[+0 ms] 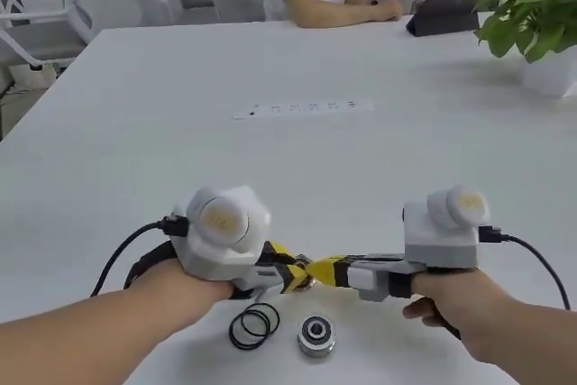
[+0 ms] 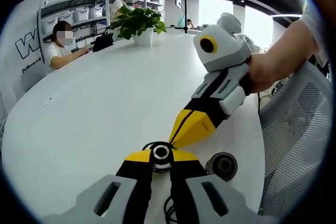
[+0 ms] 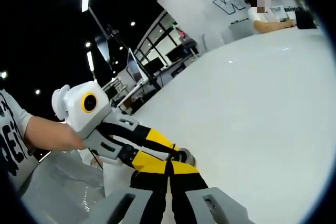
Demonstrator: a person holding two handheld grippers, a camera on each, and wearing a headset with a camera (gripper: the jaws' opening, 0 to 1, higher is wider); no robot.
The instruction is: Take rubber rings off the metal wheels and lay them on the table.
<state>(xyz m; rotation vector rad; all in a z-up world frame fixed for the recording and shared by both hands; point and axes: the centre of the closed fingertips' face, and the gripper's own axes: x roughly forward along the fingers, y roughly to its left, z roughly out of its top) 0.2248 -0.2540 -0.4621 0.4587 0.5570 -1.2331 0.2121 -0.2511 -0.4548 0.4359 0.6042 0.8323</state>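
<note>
The left hand-held gripper (image 2: 160, 156) is clenched on a metal wheel (image 2: 161, 151), held just above the table (image 1: 270, 151) near its near edge. The right hand-held gripper (image 3: 168, 166) has its jaws pressed together at the wheel's rim; I cannot tell whether they pinch a ring. Loose black rubber rings (image 1: 254, 324) lie beside a second wheel (image 1: 316, 334), close to the near edge.

Your table (image 1: 361, 160) is smooth, matt white. The housings of your left gripper (image 2: 160, 157) and right gripper (image 3: 169, 164) look like matt pale plastic, and their yellow-and-black jaws carry a slight sheen. The clamped metal wheel (image 2: 161, 150) and the loose metal wheel (image 1: 316, 333) gleam, polished. The rubber rings (image 1: 254, 324) are dull black. The chair (image 2: 302, 145) is open mesh cloth.
</note>
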